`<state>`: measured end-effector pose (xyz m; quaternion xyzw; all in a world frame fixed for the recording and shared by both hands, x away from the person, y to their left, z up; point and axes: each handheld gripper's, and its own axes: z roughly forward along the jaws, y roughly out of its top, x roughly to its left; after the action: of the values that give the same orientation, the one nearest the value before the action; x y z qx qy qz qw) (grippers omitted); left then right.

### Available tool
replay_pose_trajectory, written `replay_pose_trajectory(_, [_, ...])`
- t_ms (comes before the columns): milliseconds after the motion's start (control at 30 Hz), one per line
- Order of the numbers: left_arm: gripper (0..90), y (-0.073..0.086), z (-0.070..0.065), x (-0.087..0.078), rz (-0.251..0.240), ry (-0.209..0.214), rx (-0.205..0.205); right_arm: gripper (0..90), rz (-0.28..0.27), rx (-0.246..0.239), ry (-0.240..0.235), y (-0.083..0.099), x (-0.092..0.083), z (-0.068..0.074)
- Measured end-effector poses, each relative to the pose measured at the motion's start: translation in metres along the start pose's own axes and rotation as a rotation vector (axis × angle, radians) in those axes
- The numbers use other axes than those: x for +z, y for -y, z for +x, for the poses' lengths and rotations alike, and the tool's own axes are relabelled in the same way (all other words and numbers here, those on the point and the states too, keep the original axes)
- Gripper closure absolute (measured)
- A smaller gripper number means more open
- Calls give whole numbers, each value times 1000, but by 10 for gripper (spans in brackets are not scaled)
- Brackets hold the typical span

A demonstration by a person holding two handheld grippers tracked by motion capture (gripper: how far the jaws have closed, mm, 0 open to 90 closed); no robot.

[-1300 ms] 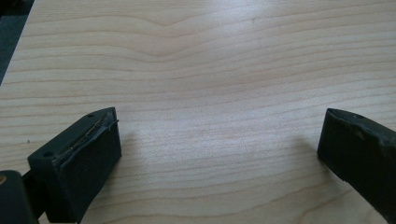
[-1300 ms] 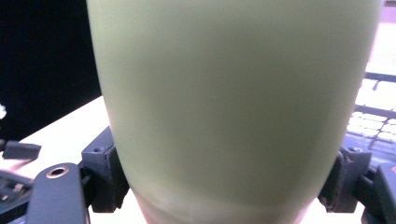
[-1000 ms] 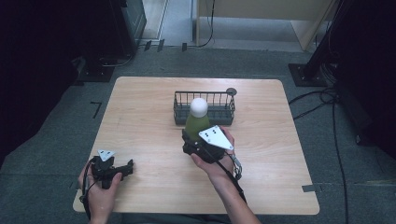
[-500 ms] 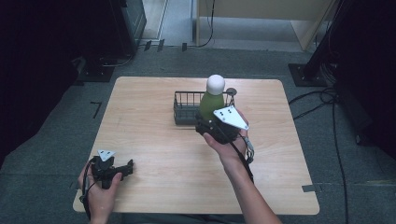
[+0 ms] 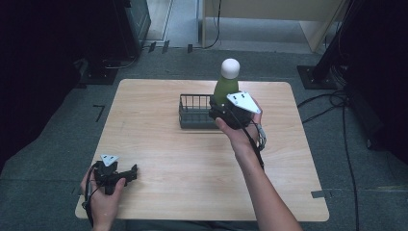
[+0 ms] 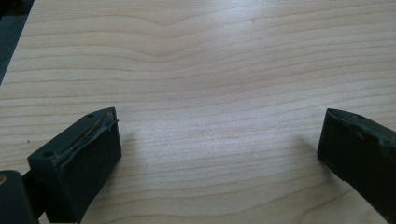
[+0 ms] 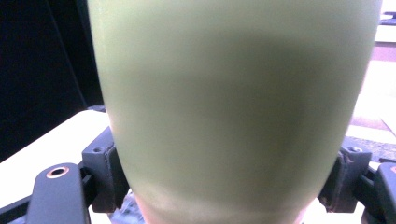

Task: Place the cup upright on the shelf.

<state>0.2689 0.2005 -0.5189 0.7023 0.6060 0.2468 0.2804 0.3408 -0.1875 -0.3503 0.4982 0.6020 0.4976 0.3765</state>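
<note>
a: where is the green bottle (image 5: 225, 88) held?
b: clamped upright in the right gripper (image 5: 217, 109), over the wire basket (image 5: 193, 111); no label can be read.
a: and the left gripper (image 5: 131, 172)?
b: spread wide, empty, on the table (image 5: 159, 159).

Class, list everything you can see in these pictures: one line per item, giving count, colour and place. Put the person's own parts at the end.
Table: one, light wood, centre of the high view.
Wire basket: one, dark grey, far middle of the table.
Bottle: one, green body with a white cap, upright, held above the basket's right end.
Floor: grey, around the table.
Cables: several, black, on the floor at right.
Right tool: one, black with a grey plate, shut on the bottle's body.
Left tool: one, black, open, at the table's near left corner.
Forearms: two, entering from the bottom edge.
</note>
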Motion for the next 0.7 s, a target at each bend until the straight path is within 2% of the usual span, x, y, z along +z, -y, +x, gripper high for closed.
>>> replay_pose_trajectory(333, [1,0,0,0,1,1,1,202,-5,23,42,-9,32,-14])
replay_pose_trajectory(400, [1,0,0,0,2,1,1,202,-12,-2,63,-9,41,-17])
replay_pose_trajectory(467, [1,0,0,0,3,1,2,202,-12,-5,68,-9,44,-18])
replay_pose_trajectory(500, [1,0,0,0,3,1,2,201,-7,1,73,-8,51,-20])
replay_pose_trajectory(700, [1,0,0,0,3,1,2,202,21,39,96,-2,69,-30])
